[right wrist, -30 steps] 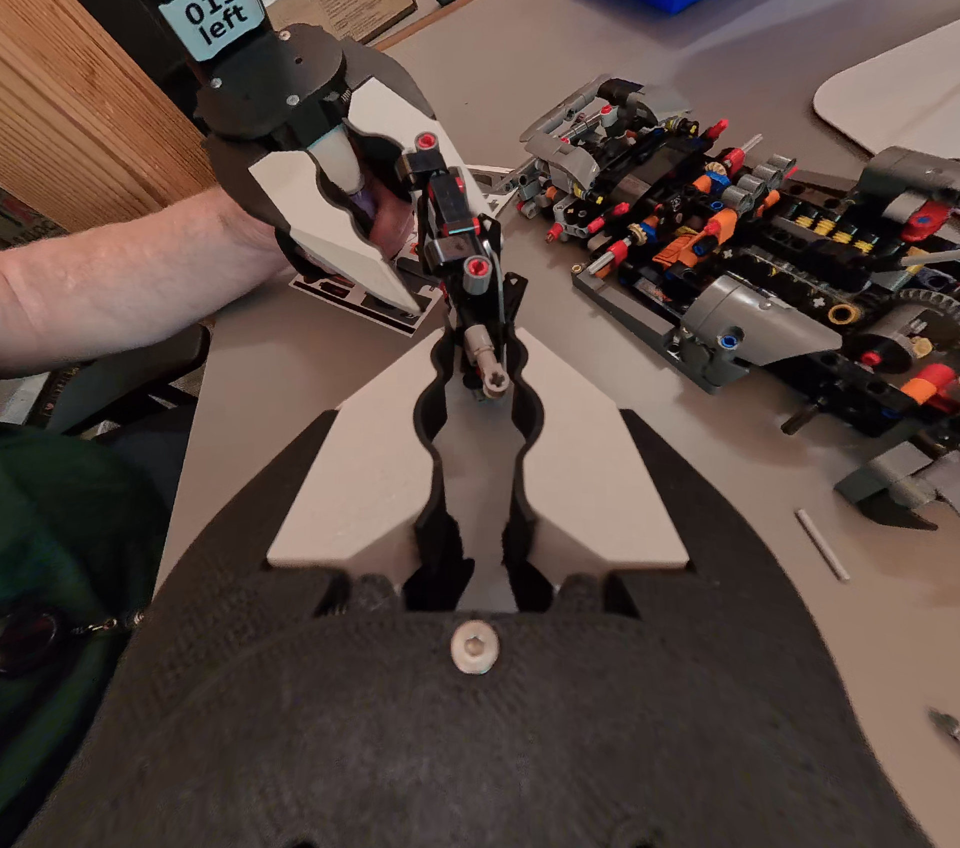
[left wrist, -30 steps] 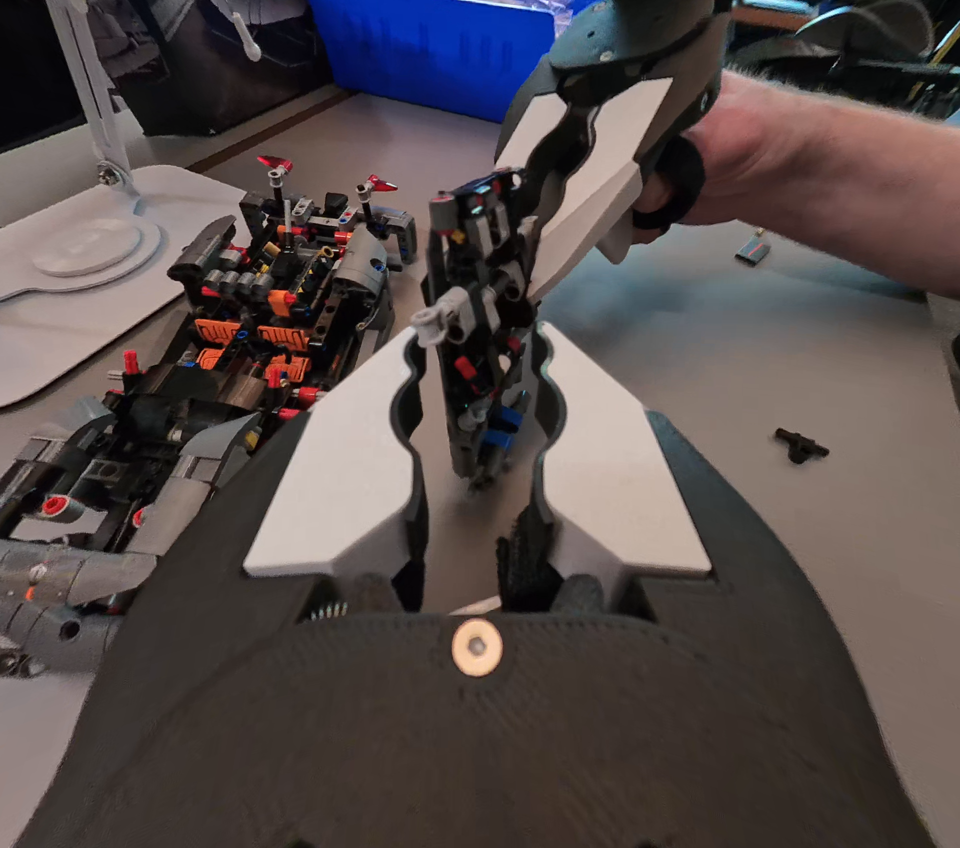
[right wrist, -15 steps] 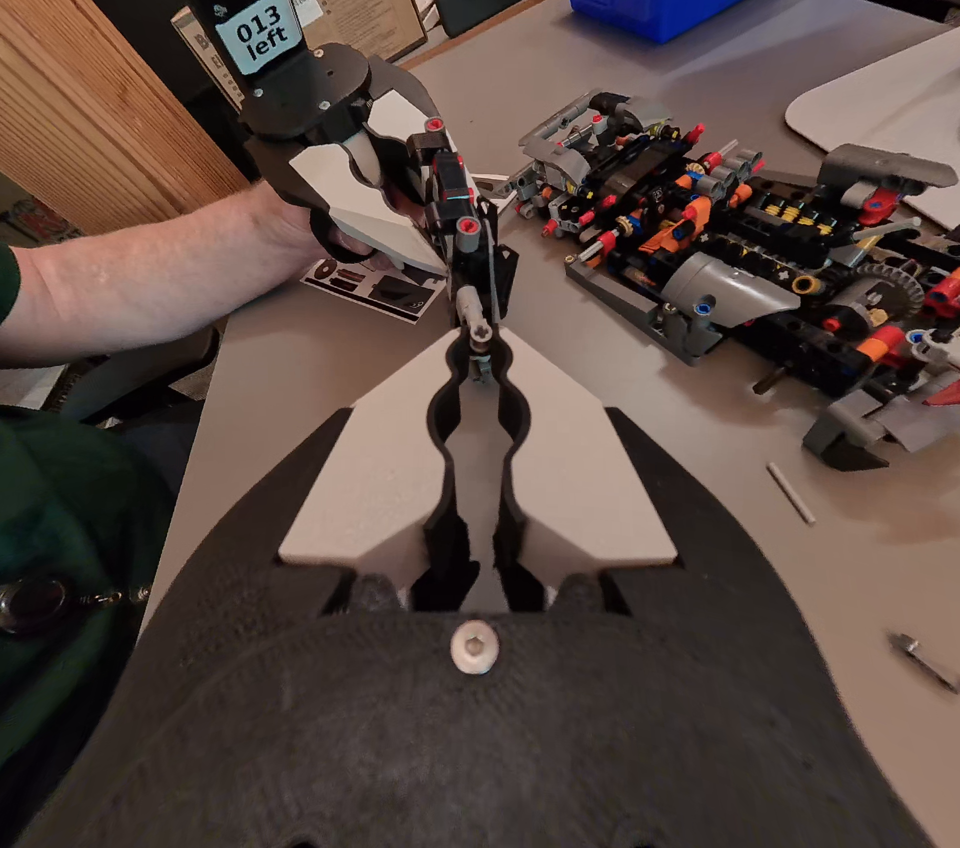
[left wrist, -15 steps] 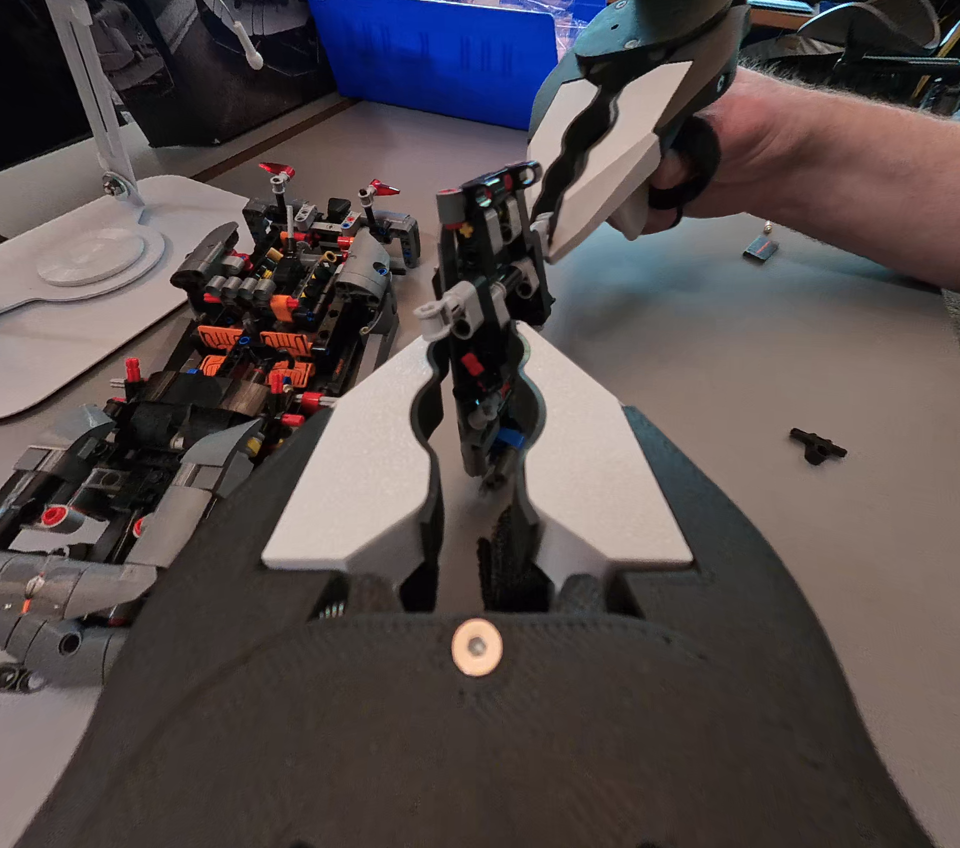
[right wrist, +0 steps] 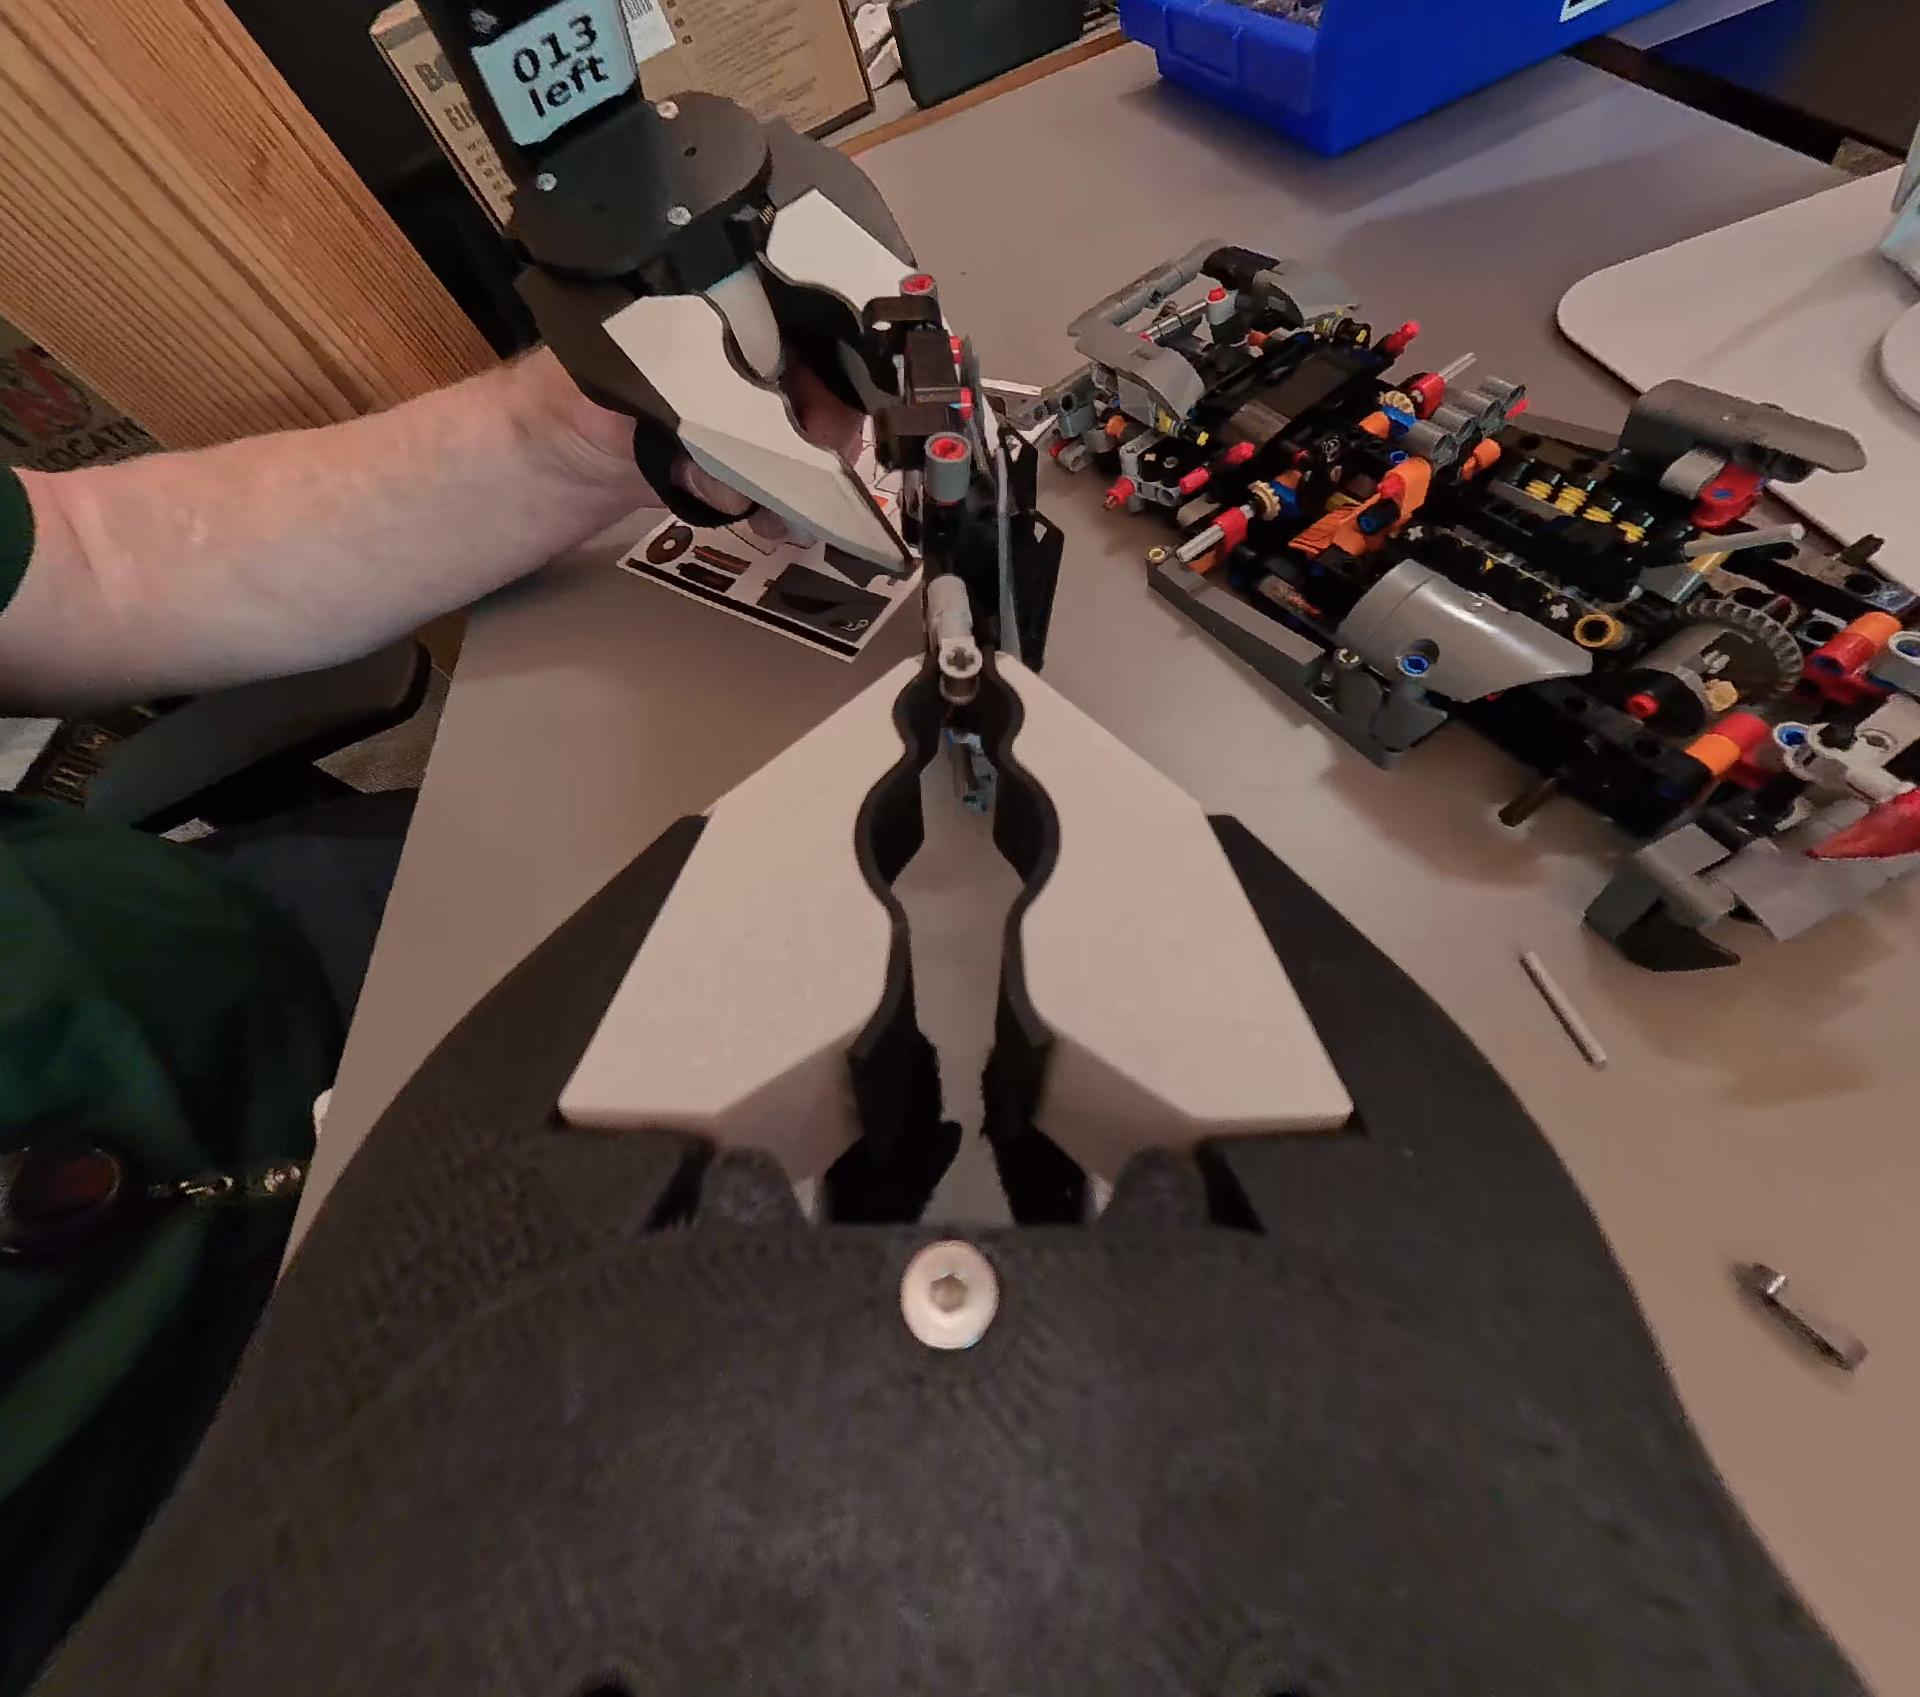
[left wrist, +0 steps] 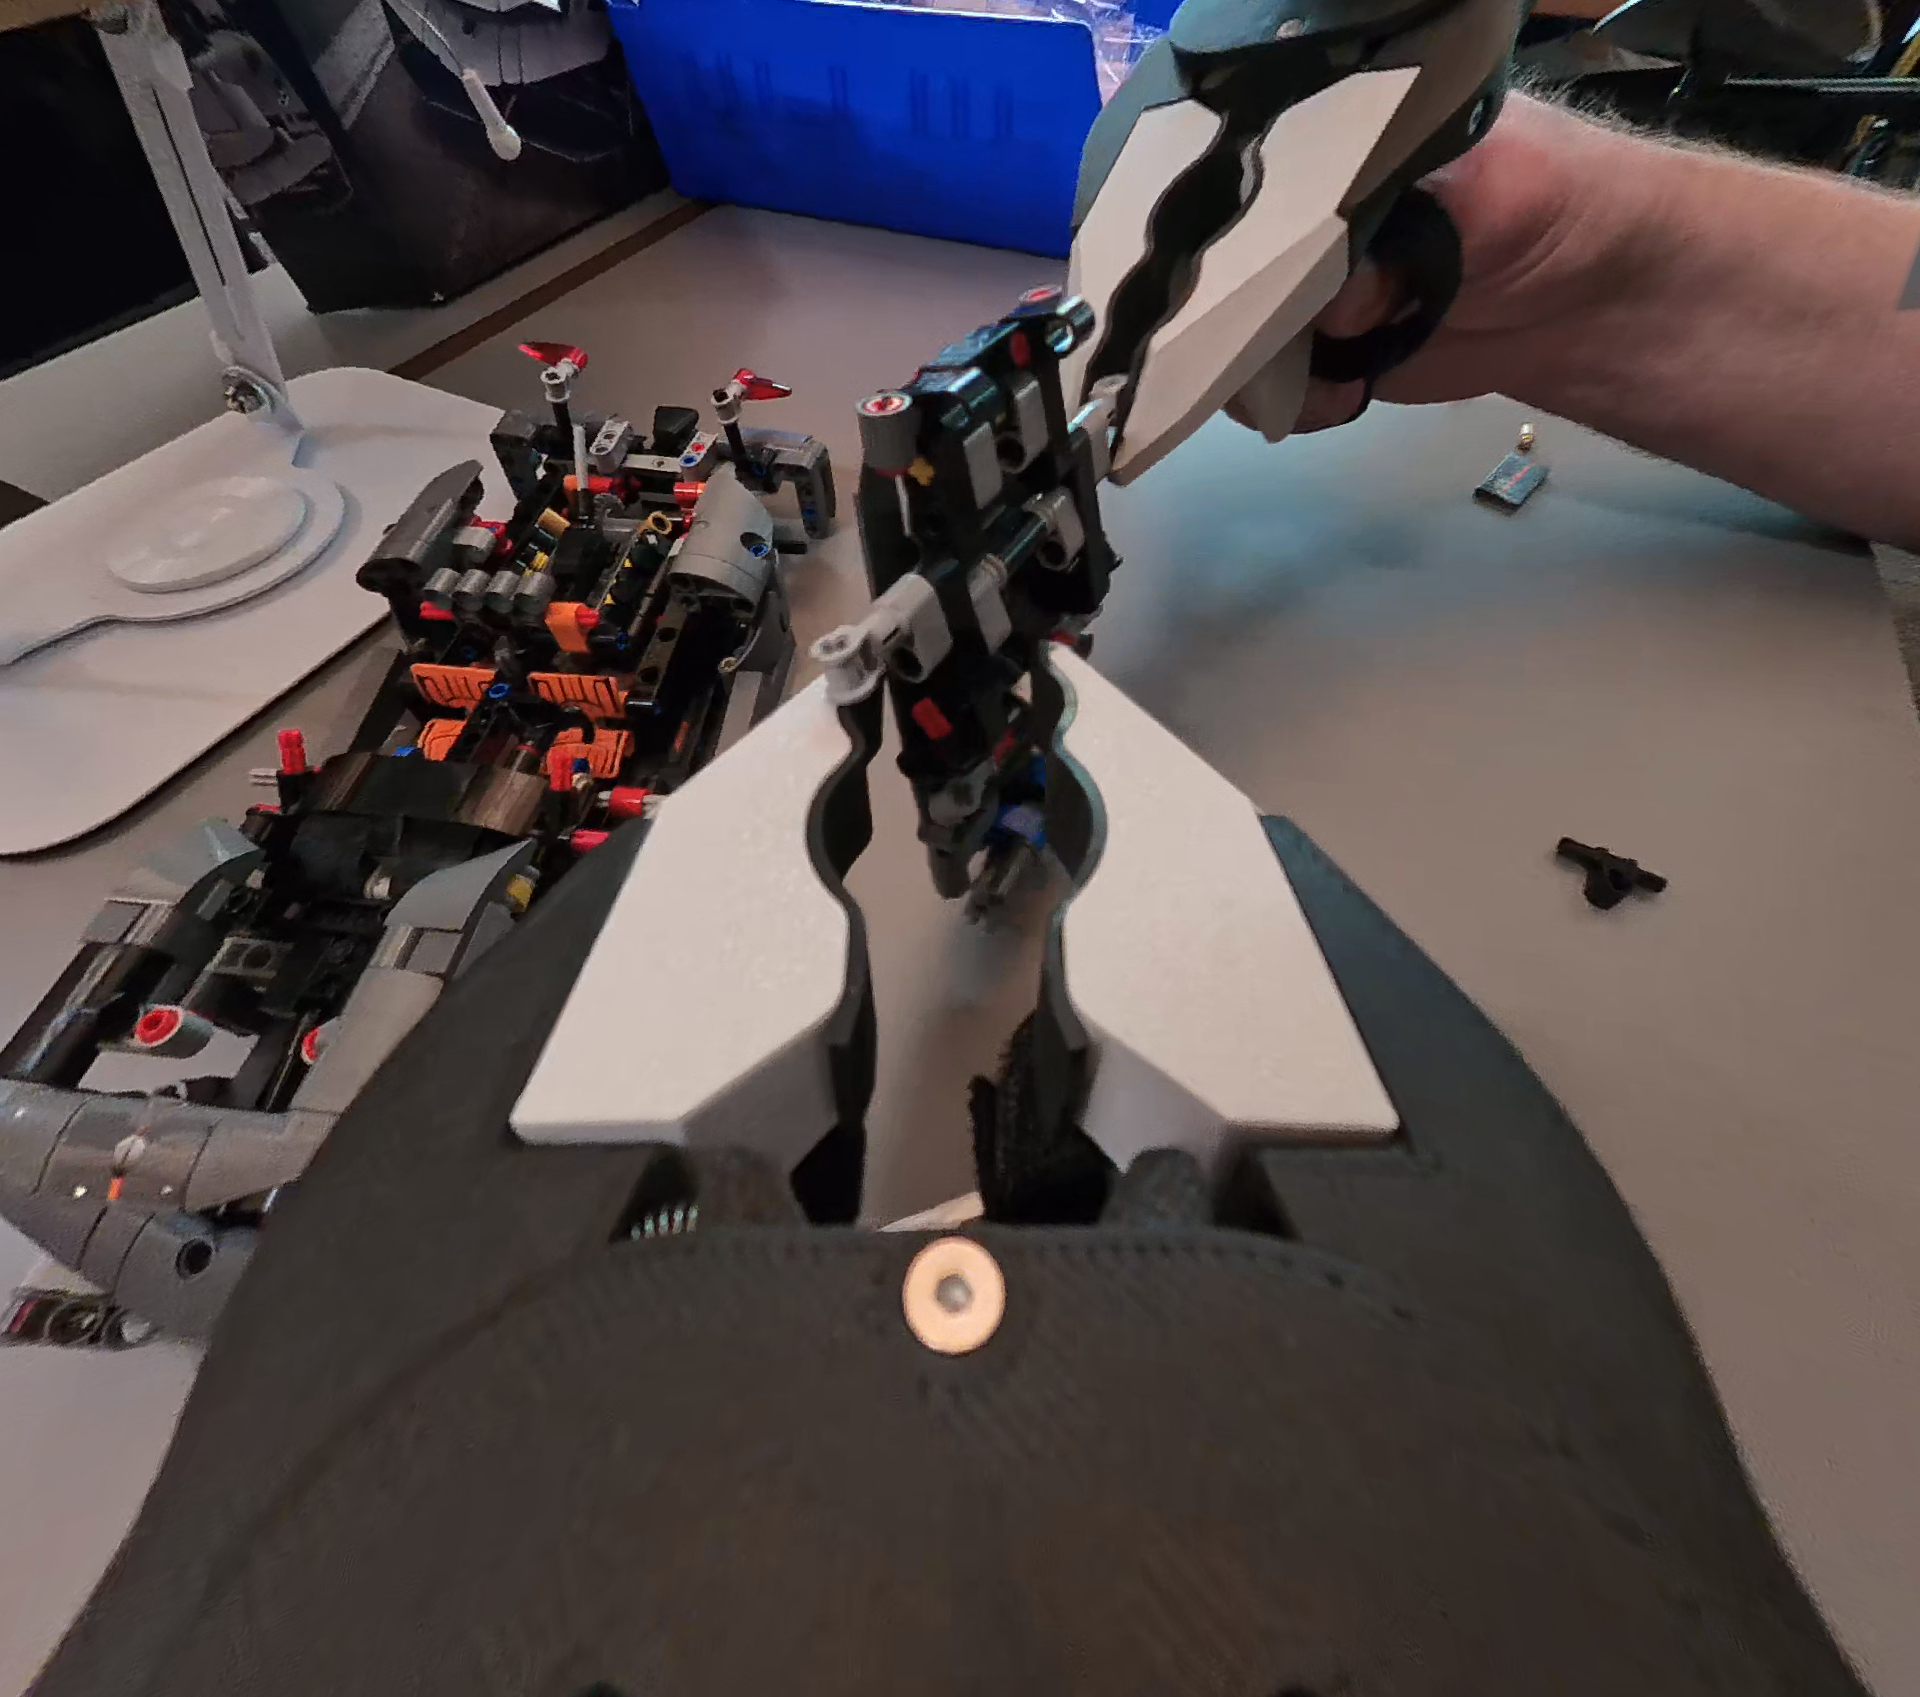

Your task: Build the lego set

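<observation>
Holding the small black lego piece (left wrist: 977,608) upright above the middle of the table (left wrist: 1455,660), the left gripper (left wrist: 951,712) has its fingers closed narrowly on the lower end. The right gripper (right wrist: 961,691) pinches a grey peg at the piece's far side (its tip hides the exact contact). A hard twist could pop pins loose. Compared with a second ago, the right gripper has slid from the piece's middle to its upper edge. The lego car (left wrist: 499,660) lies near the table's left edge.

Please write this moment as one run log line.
left tongs: shut on black sub-assembly | right tongs: nipping its grey pin | chassis: on table
</observation>
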{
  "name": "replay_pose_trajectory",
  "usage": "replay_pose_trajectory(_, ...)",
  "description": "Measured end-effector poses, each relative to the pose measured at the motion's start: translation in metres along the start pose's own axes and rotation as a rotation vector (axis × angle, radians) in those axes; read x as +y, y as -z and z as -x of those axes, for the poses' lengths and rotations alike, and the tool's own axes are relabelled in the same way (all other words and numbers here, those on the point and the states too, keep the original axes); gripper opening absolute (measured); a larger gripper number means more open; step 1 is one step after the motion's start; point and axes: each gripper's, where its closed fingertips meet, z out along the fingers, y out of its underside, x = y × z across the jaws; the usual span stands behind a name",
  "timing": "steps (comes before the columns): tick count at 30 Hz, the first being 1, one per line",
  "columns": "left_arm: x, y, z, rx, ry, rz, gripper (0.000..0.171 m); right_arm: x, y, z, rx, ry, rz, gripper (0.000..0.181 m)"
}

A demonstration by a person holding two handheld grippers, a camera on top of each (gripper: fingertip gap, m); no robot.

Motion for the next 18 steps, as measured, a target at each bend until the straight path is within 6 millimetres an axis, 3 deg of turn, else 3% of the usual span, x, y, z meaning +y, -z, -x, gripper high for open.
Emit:
replay_pose_trajectory(14,-0.012,-0.014,-0.001,0.094,0.145,-0.088,0.046,-0.03,0.015,0.004,-0.089,-0.187,-0.079,0.004)
replay_pose_trajectory(18,-0.021,-0.015,-0.008,0.165,0.196,-0.152,0.038,-0.041,0.016,0.008,-0.1,-0.185,-0.085,0.004)
